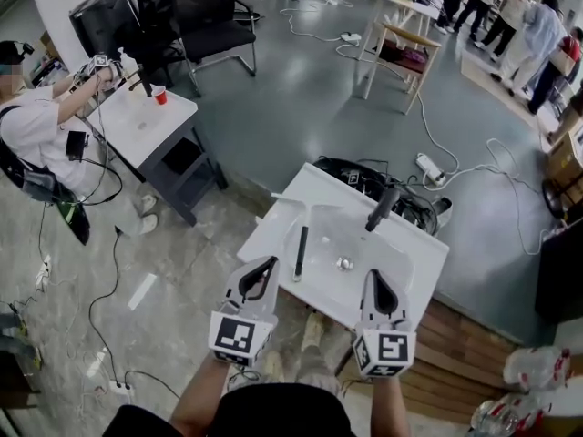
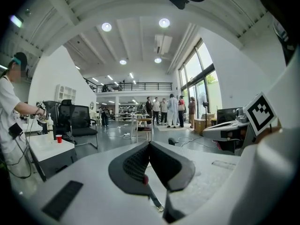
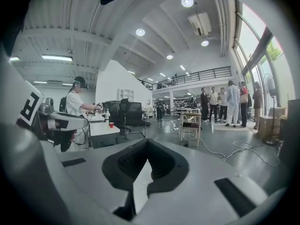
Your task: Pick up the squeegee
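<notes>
The squeegee (image 1: 300, 248) lies on the white sink top (image 1: 273, 221), with its black handle toward me and its pale blade (image 1: 290, 198) at the far end. My left gripper (image 1: 267, 264) (image 2: 150, 143) hovers at the near edge, just left of the handle's end, jaws shut and empty. My right gripper (image 1: 374, 276) (image 3: 146, 141) hangs over the near right part of the top, also shut with nothing in it. Neither touches the squeegee.
A black faucet (image 1: 383, 206) stands at the back of the basin, with a metal drain (image 1: 344, 263) in the middle. Behind it lie a dark cable bundle (image 1: 355, 176) and a power strip (image 1: 428, 167). A person (image 1: 36, 135) sits at a second table (image 1: 146, 130) holding a red cup (image 1: 160, 96).
</notes>
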`<action>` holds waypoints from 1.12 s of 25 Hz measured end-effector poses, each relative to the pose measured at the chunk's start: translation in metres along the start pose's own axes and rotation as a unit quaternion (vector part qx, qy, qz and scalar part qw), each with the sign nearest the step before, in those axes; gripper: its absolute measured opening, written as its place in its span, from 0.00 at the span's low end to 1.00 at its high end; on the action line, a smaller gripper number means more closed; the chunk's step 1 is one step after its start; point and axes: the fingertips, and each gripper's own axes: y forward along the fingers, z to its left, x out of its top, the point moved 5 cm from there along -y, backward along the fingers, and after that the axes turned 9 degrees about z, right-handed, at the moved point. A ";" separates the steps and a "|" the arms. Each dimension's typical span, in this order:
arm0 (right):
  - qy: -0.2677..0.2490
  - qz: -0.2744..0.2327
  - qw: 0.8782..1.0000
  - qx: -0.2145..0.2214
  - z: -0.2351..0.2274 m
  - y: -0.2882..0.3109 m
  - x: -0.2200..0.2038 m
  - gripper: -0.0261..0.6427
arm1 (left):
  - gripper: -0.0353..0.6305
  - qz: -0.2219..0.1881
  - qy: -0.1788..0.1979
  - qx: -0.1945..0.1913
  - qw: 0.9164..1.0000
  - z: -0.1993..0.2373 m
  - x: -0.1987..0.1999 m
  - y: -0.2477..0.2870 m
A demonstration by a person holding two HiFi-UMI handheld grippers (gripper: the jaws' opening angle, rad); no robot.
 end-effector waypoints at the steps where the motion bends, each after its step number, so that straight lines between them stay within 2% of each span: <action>1: 0.001 0.004 1.000 0.002 -0.004 0.006 0.000 0.04 | 0.06 0.004 -0.001 0.001 1.000 0.000 -0.001 0.007; 11: 0.015 0.036 0.999 0.032 -0.030 0.061 -0.021 0.04 | 0.06 0.043 -0.017 0.010 0.999 0.002 -0.017 0.072; 15: 0.017 0.052 0.998 0.042 -0.036 0.082 -0.031 0.04 | 0.06 0.049 -0.006 0.012 0.999 0.004 -0.023 0.096; 20: 0.022 0.071 0.996 0.055 -0.049 0.108 -0.052 0.04 | 0.06 0.080 -0.029 0.010 0.996 0.003 -0.045 0.126; 24: 0.027 0.087 0.994 0.066 -0.054 0.128 -0.071 0.04 | 0.06 0.081 -0.013 0.016 0.996 0.008 -0.055 0.148; 28: 0.032 0.103 0.991 0.079 -0.061 0.143 -0.088 0.04 | 0.06 0.114 -0.034 0.016 0.993 0.006 -0.076 0.167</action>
